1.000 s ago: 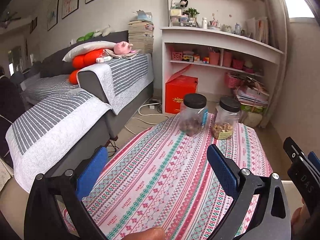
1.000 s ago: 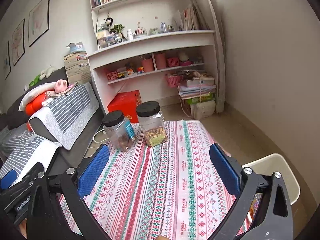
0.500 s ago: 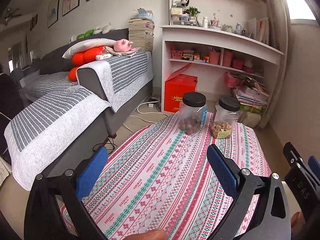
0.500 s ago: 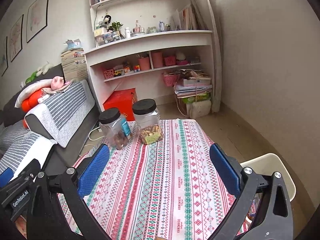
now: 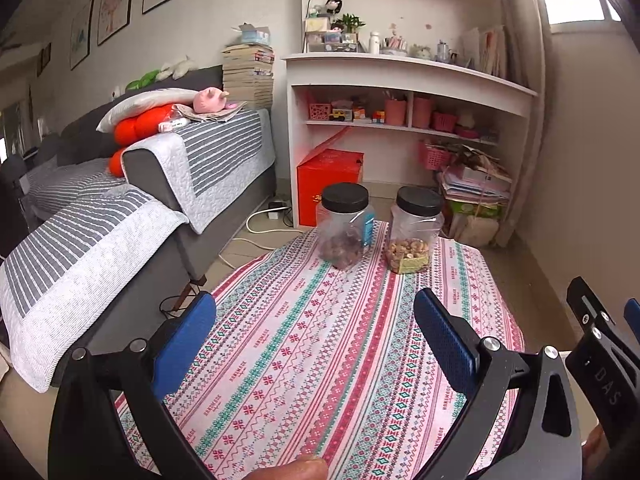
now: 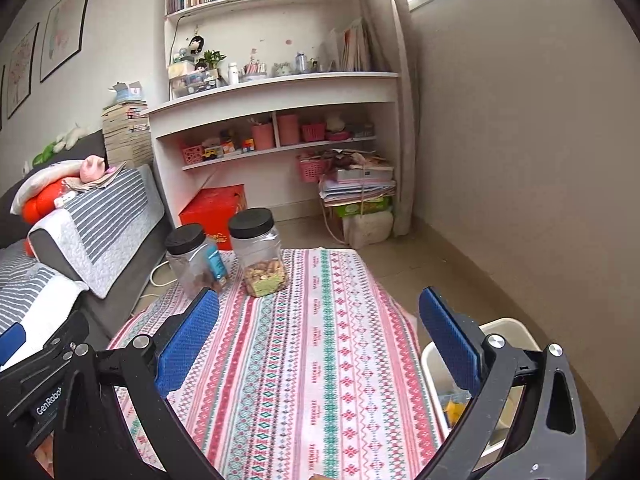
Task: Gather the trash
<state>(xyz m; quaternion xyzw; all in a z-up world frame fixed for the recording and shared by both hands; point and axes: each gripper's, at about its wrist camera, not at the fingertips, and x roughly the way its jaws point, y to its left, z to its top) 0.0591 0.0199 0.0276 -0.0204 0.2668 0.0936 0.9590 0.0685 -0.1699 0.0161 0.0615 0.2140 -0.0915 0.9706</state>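
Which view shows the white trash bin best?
The right wrist view: the white trash bin sits beside the table, its rim and some contents visible behind the gripper finger. The left wrist view shows at most a sliver.

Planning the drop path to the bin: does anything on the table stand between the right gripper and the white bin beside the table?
Nothing visible does. The right gripper hangs open and empty over bare tablecloth; the white bin sits just past the table's right edge. Both jars stand at the far end, clear of that path.

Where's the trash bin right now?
The trash bin shows in the right wrist view at lower right, on the floor beside the table's right edge, partly hidden behind the right hand-held gripper. Something yellow lies inside.
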